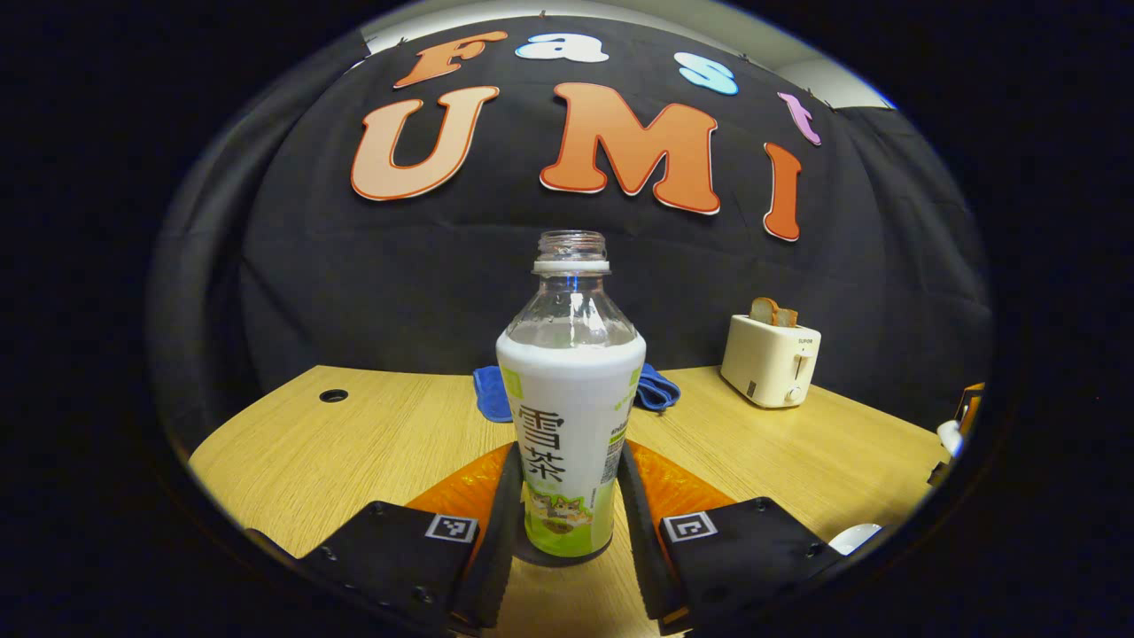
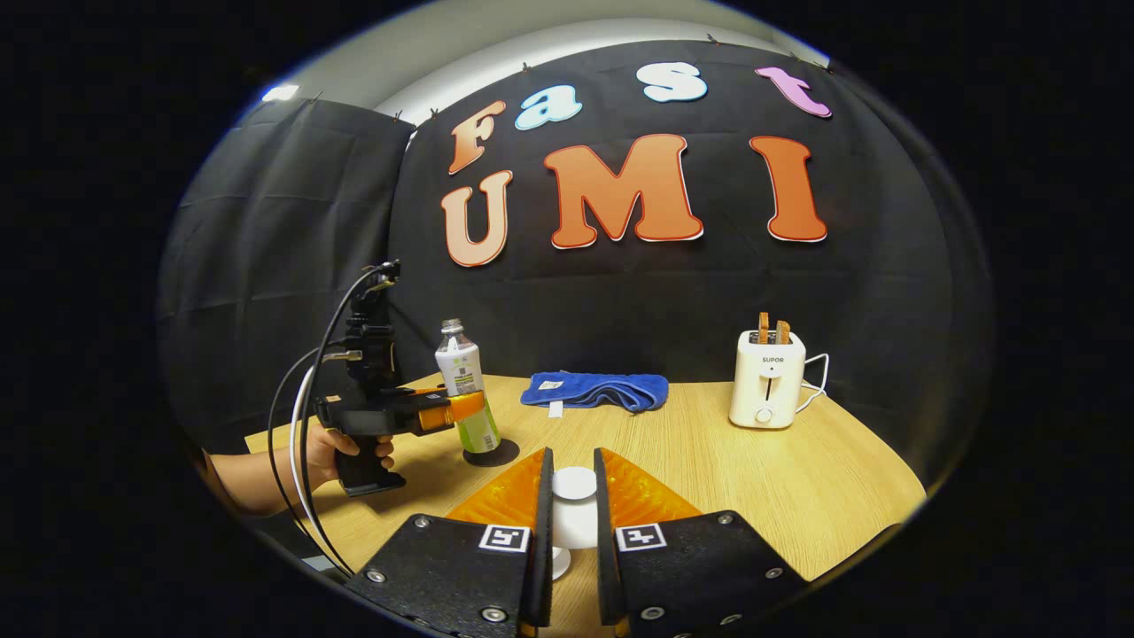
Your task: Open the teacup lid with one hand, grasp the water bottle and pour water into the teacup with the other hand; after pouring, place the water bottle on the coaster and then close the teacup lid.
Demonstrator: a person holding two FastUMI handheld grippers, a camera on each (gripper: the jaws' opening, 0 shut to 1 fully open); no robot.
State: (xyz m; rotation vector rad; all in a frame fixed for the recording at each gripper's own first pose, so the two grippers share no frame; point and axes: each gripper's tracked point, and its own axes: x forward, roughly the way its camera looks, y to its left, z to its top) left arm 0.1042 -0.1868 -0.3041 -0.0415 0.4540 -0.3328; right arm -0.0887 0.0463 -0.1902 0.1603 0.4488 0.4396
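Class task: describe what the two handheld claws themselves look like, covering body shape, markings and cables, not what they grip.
Each claw has two flat black plates studded with screws, each bearing a square black-and-white marker tag. In the right gripper view, the left claw has a black pistol-style handle held in a hand, a black mast on top, and black and white cables looping down beside it.

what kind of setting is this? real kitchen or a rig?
Likely a staged recording booth, not a kitchen: black cloth wall draped behind a wooden table, with household props set out, a toaster, a folded blue towel and a water bottle.
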